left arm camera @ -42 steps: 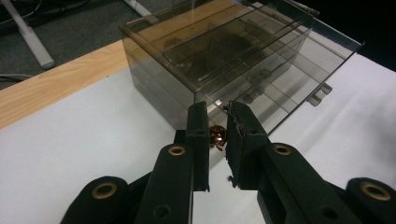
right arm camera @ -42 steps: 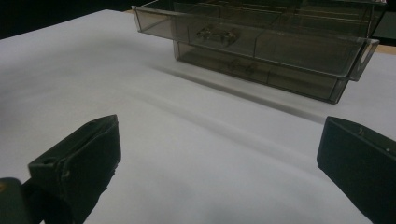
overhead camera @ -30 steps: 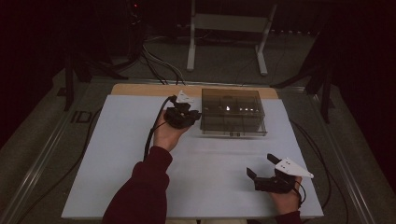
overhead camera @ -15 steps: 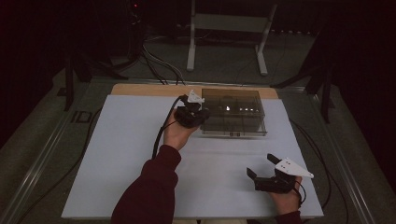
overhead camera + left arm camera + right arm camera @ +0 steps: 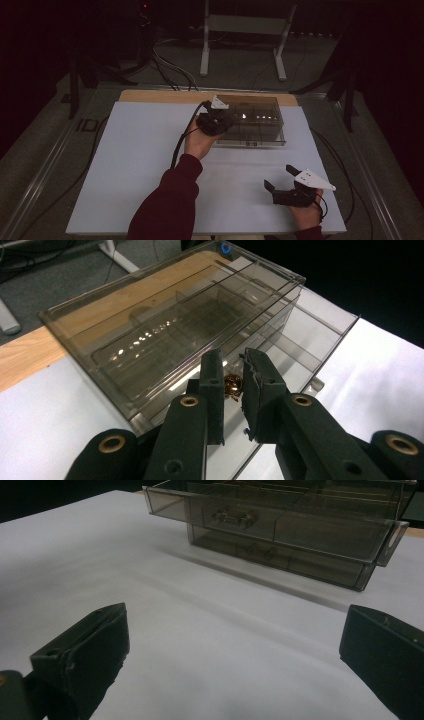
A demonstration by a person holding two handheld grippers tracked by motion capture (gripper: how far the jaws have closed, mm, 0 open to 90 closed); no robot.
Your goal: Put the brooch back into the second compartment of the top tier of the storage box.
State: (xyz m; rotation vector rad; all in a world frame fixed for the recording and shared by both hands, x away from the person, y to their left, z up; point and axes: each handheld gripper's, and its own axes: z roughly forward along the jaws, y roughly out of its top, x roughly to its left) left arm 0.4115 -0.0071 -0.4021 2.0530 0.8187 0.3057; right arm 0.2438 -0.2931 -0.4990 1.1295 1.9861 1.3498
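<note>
The left gripper (image 5: 232, 390) pinches a small coppery bead (image 5: 232, 385) over the smoky drawer organizer's (image 5: 252, 120) pulled-out drawer (image 5: 300, 347); it looks light, hard, slippery. The right gripper (image 5: 282, 182) rests wide, empty.

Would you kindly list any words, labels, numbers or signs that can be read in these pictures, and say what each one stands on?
"ID": large pale letters on the floor left of the table, cut off by the table's edge, so the word may go on.
Nothing legible on the clear drawer box, the left gripper or the right gripper.
</note>
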